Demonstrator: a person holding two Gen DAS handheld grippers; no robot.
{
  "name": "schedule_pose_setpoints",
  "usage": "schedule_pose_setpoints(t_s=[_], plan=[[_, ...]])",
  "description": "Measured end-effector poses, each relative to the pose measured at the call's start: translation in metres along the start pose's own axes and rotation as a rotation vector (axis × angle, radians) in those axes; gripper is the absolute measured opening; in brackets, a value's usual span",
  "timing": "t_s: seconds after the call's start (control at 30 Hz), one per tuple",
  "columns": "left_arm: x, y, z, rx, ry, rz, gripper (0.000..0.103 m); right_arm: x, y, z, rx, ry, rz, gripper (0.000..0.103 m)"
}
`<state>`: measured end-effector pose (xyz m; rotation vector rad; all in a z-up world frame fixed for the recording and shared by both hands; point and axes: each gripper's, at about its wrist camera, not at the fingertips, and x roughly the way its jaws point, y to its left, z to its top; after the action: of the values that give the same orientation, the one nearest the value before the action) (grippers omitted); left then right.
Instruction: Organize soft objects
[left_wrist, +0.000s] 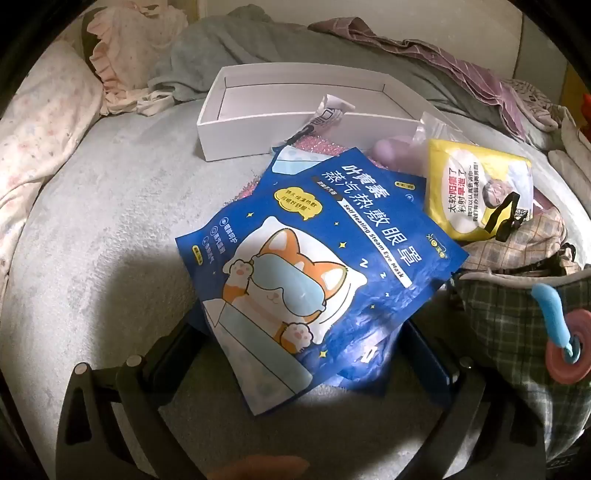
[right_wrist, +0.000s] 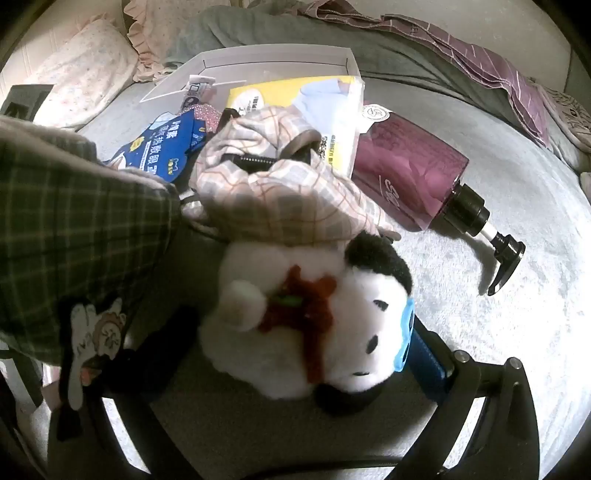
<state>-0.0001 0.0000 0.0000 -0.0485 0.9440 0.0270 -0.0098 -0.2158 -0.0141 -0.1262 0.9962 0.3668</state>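
Observation:
In the left wrist view my left gripper (left_wrist: 295, 354) is wide open around the near end of a blue steam eye mask packet (left_wrist: 314, 266) that lies on the grey bedspread; the fingertips are hidden under it. A white open box (left_wrist: 229, 125) sits beyond. In the right wrist view my right gripper (right_wrist: 295, 347) holds a white plush snowman with a red scarf (right_wrist: 306, 317) between its fingers. A beige plaid cloth pouch (right_wrist: 273, 192) lies just beyond the plush.
A yellow packet (left_wrist: 476, 192) lies right of the blue one and shows in the right wrist view (right_wrist: 295, 99). A purple pump bottle (right_wrist: 413, 173) lies on its side. A green plaid fabric item (right_wrist: 74, 236) sits at left. Pillows (left_wrist: 44, 122) and bedding (left_wrist: 258, 40) lie behind.

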Motion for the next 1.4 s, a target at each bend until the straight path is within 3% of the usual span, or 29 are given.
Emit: schedule_pose_setpoints(t_s=[0.5, 0.57, 0.87, 0.93, 1.13, 1.2, 1.3, 1.4], plan=[[-0.002, -0.001, -0.002, 0.002, 0.002, 0.011, 0.103, 0.000, 0.000, -0.002, 0.001, -0.003, 0.002, 0.103], [-0.006, -0.001, -0.004, -0.001, 0.002, 0.015, 0.097, 0.000, 0.000, -0.001, 0.002, 0.000, 0.003, 0.103], [-0.051, 0.016, -0.038, -0.088, -0.011, -0.097, 0.090, 0.000, 0.002, 0.000, -0.003, 0.004, -0.005, 0.103], [-0.062, 0.021, -0.042, -0.114, -0.035, -0.125, 0.090, 0.000, 0.003, -0.001, -0.008, 0.003, -0.011, 0.103], [-0.091, 0.036, -0.045, -0.147, -0.116, -0.102, 0.090, -0.010, -0.003, -0.002, 0.000, 0.030, 0.017, 0.102], [-0.105, 0.035, -0.045, -0.128, -0.165, -0.095, 0.090, -0.027, -0.008, -0.012, 0.018, 0.002, 0.007, 0.092], [-0.127, 0.028, -0.044, -0.081, -0.273, -0.080, 0.090, -0.052, -0.013, -0.025, 0.044, -0.046, 0.013, 0.091], [-0.136, 0.016, -0.033, -0.007, -0.281, -0.068, 0.090, -0.082, -0.018, -0.029, 0.084, -0.141, 0.019, 0.091]])
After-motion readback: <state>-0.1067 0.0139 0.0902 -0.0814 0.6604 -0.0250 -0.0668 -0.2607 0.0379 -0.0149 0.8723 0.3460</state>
